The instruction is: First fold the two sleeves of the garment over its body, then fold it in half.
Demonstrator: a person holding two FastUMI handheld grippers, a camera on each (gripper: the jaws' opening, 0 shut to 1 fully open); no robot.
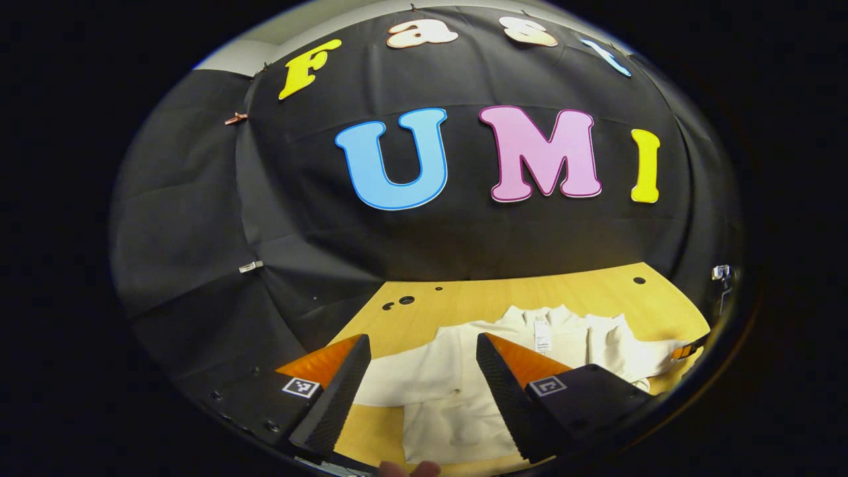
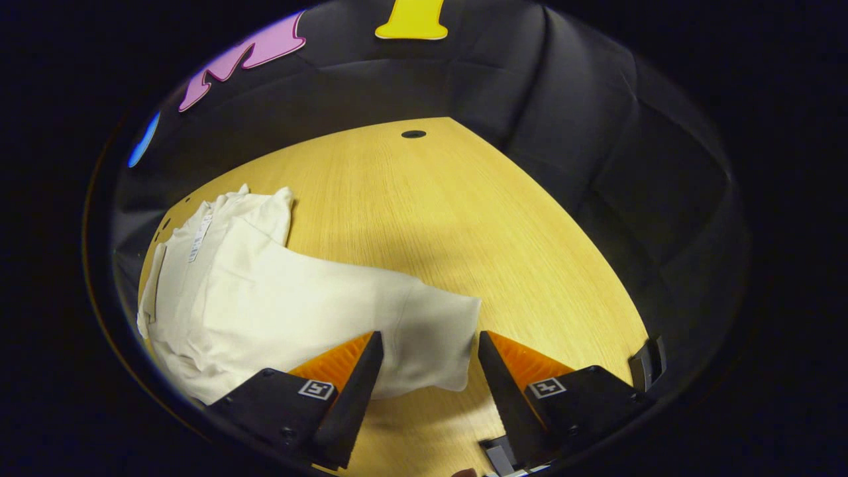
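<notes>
Claws hover spread above a wood-grain tabletop [image 2: 464, 218]: left claw [image 1: 421, 391], right claw [image 2: 427, 384]. Soft cream garment [image 2: 265, 298] lies flat, one sleeve [image 2: 424, 331] outstretched.

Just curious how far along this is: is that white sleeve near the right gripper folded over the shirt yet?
Not yet. The sleeve lies spread out sideways on the table, away from the garment's body.

Both views low over table [image 1: 464, 298], sharing garment [image 2: 278, 298]
</notes>
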